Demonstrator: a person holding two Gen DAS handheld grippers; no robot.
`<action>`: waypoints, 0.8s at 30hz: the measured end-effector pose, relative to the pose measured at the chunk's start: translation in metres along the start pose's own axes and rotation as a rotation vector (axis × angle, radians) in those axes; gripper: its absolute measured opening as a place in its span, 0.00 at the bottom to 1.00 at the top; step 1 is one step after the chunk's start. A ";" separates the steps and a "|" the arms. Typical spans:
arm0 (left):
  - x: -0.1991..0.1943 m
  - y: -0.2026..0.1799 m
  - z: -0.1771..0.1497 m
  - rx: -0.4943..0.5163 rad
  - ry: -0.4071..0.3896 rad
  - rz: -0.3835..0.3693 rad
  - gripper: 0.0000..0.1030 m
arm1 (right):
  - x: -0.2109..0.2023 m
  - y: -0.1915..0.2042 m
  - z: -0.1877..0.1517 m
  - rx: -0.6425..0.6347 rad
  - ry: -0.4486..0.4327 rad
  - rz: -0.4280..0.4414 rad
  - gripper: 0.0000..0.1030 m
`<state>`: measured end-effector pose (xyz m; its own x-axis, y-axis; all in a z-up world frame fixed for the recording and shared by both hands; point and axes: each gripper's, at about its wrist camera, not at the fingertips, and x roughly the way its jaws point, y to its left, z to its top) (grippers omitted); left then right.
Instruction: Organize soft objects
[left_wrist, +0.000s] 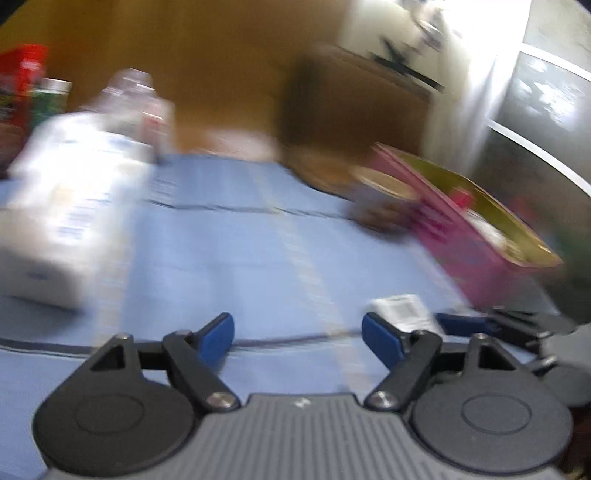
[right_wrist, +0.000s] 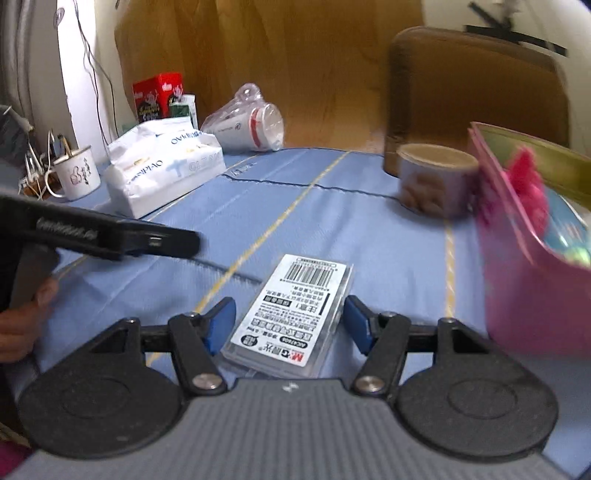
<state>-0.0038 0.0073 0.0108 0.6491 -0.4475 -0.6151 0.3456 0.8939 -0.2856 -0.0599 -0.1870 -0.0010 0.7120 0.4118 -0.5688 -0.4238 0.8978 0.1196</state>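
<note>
Straddling a small clear plastic case (right_wrist: 291, 317) with a barcode label, the right gripper (right_wrist: 290, 325) hovers low over the blue tablecloth (right_wrist: 332, 206), jaws spread and neither blue pad pressing on the case.

The left gripper (left_wrist: 298, 334) is also spread, with nothing between its jaws, above bare cloth; a hand (right_wrist: 22, 325) holds it at the table's left side. The white tissue pack (right_wrist: 162, 166) lies toward the far left corner, beside a tipped sleeve of plastic cups (right_wrist: 251, 125) and an enamel mug (right_wrist: 75, 173). A round tin (right_wrist: 436, 177) sits toward the far right, just beside an open pink box (right_wrist: 532, 266) at the right edge holding something bright pink, too blurred to name.
</note>
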 end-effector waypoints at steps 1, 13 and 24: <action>0.005 -0.011 0.002 0.007 0.034 -0.023 0.69 | -0.005 0.000 -0.004 0.003 -0.008 -0.011 0.66; 0.033 -0.095 -0.002 0.099 0.221 -0.033 0.52 | -0.029 0.008 -0.040 -0.084 -0.102 -0.026 0.61; 0.020 -0.168 0.075 0.218 0.049 -0.161 0.51 | -0.085 -0.042 0.000 -0.077 -0.381 -0.191 0.61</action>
<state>0.0022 -0.1536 0.1011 0.5420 -0.5769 -0.6111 0.5831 0.7818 -0.2209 -0.1023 -0.2592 0.0427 0.9314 0.2806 -0.2318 -0.2947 0.9552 -0.0277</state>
